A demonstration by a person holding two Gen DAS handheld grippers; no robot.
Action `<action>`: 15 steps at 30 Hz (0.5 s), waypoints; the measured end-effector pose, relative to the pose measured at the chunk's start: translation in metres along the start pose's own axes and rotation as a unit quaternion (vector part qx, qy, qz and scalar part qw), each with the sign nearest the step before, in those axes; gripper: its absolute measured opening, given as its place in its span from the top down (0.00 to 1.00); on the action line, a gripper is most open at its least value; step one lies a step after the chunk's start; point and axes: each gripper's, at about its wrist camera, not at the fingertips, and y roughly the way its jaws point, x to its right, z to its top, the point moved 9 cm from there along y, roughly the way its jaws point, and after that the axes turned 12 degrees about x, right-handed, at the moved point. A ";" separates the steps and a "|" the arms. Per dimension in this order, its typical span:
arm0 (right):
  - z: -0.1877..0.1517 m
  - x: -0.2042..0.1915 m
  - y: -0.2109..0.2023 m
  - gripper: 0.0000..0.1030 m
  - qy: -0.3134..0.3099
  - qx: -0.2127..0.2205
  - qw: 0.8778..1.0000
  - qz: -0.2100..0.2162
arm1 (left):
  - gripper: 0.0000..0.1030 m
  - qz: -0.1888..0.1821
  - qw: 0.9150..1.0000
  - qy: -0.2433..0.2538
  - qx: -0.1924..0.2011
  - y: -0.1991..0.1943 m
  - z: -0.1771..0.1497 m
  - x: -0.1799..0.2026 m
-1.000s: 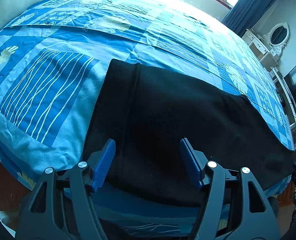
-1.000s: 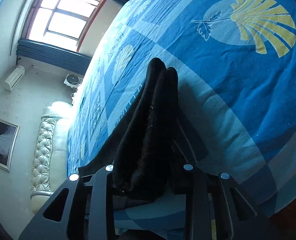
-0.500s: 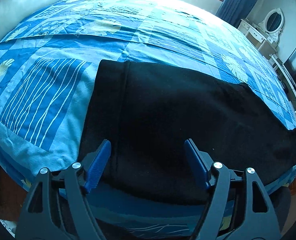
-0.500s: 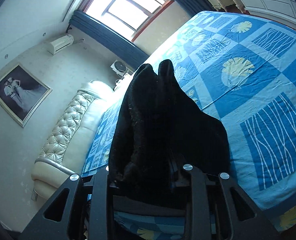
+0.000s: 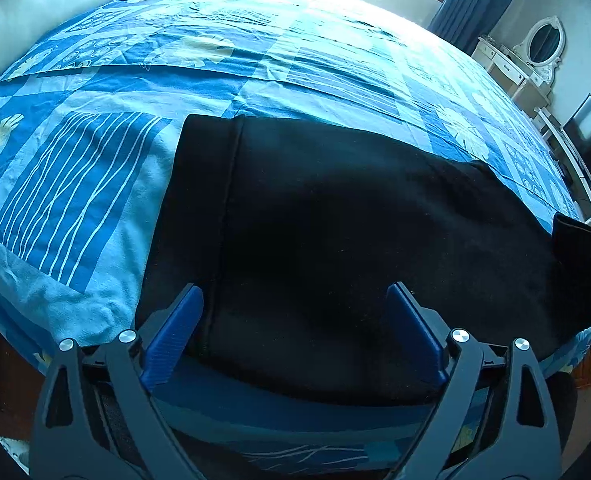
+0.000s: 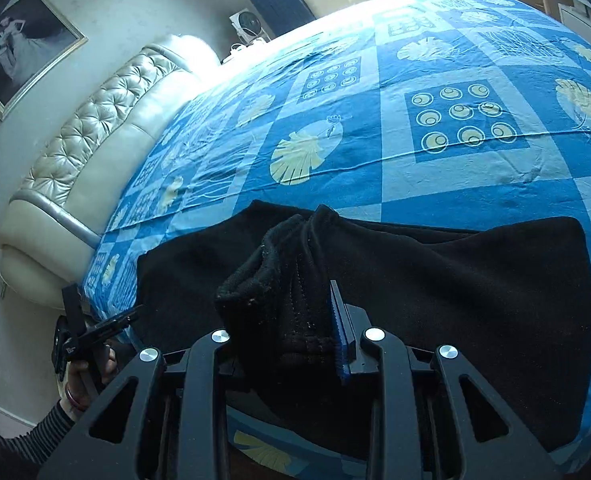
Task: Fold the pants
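We see broad open room across the blue patchwork-print bedspread (image 6: 435, 168) beyond the black fleece pants (image 5: 335, 220): nothing stands on it. To the left in the right wrist view, the cream tufted leather headboard (image 6: 95, 136) walls off that side. In the left wrist view, the white dressing table with its oval mirror (image 5: 535, 56) and a dark flat screen (image 5: 587, 136) close in the far right edge. A bunched fold of pants rises between the right gripper (image 6: 283, 320) jaws, blocking its way forward.

Black hand-held gripper (image 5: 293, 336) frames, blue pads (image 5: 173, 336), silver screws, striped sleeve (image 6: 49, 426)
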 end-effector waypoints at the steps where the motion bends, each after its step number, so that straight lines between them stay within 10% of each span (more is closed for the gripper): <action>1: -0.006 -0.002 0.004 0.72 -0.003 -0.008 1.000 -0.002 | 0.09 0.002 1.000 0.005 0.000 0.000 -0.001 0.001; 15: -0.038 -0.017 0.031 0.72 -0.058 -0.030 0.997 -0.042 | 0.08 0.011 1.000 0.014 -0.003 0.002 -0.003 0.004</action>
